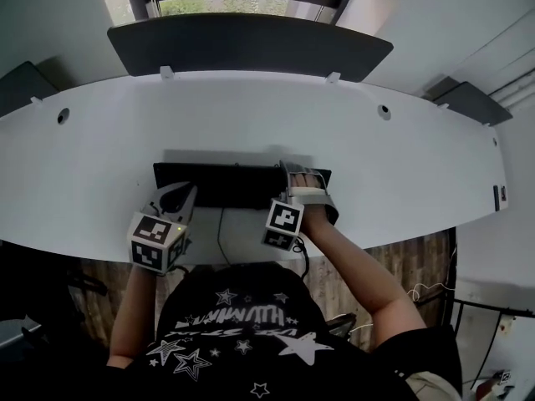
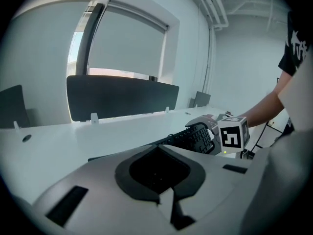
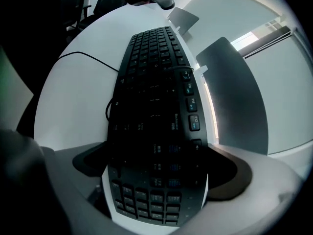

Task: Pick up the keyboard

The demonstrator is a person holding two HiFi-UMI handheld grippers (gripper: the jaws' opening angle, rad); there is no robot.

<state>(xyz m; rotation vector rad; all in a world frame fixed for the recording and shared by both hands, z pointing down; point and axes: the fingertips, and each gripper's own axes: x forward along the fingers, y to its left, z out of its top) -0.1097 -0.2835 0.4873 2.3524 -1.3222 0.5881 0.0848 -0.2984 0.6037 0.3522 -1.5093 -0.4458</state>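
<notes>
1 curved white desk under the keyboard; dark divider, window behind.

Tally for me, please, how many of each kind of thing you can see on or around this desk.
Desk: 1
Keyboard: 1
Divider panels: 3
Tongs: 2, the left tongs and the right tongs
Total: 7

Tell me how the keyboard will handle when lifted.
Likely stiff: the keyboard runs straight out from the right gripper without sagging. Long and gripped at its end, it may twist in the jaws. Its cable may drag.
</notes>
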